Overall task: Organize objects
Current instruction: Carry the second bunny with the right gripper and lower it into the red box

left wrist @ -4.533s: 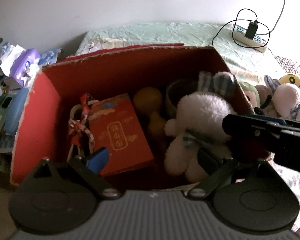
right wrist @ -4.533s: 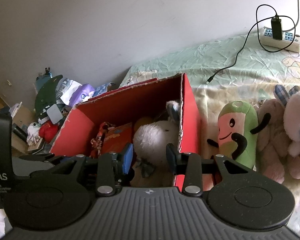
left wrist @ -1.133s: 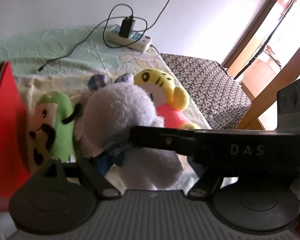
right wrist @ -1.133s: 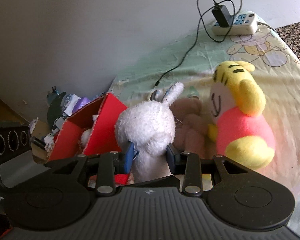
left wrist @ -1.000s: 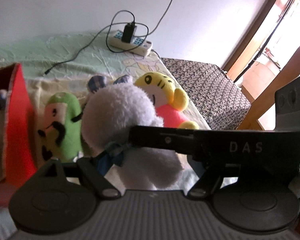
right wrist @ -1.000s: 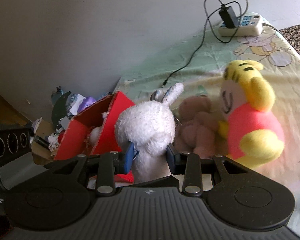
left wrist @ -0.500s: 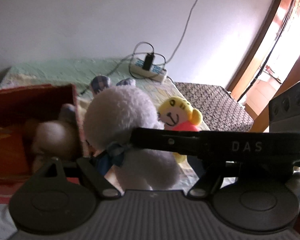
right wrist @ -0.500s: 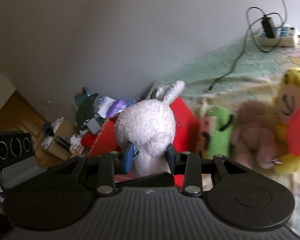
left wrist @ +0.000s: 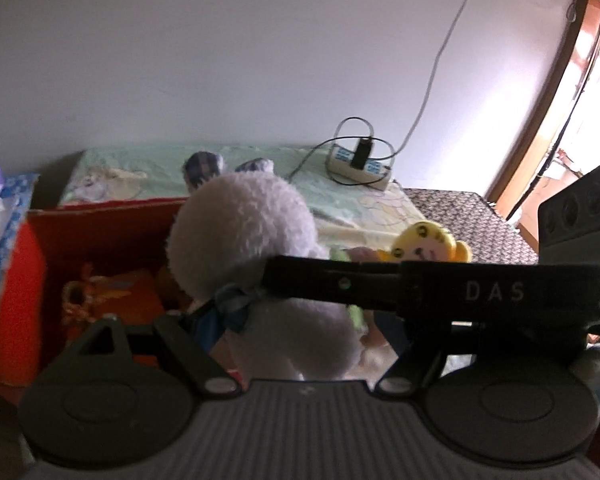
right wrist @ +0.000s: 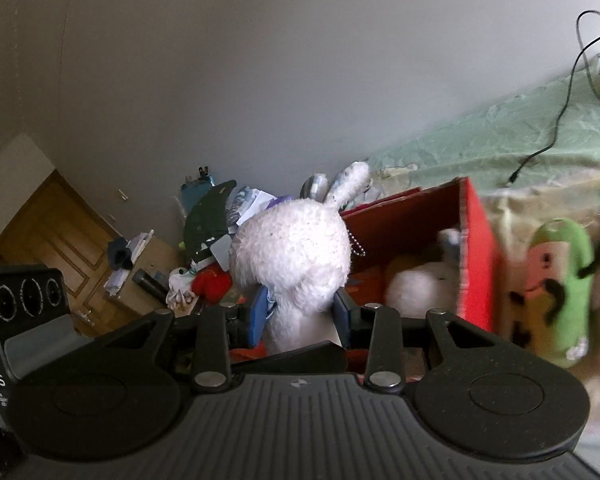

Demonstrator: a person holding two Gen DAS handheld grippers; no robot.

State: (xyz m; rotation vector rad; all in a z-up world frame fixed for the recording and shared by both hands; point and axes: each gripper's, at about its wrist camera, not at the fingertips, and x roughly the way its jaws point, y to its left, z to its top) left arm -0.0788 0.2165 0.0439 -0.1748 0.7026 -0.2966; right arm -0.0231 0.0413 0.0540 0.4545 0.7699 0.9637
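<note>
right tongs (right wrist: pixel 300 316) pinch white plush rabbit (right wrist: pixel 292 252), tilted slightly downward.

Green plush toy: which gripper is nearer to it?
Right. The right gripper, holding the white plush rabbit, lies between the green plush toy and the left gripper.

You've got two white plush rabbits (right wrist: pixel 292 252) (right wrist: pixel 420 280), one green plush (right wrist: pixel 556 280), one yellow plush (left wrist: pixel 428 246), one red box (right wrist: pixel 476 256), one power strip (left wrist: pixel 360 166).

"DAS" in pale letters on the right gripper (left wrist: pixel 496 292) body
</note>
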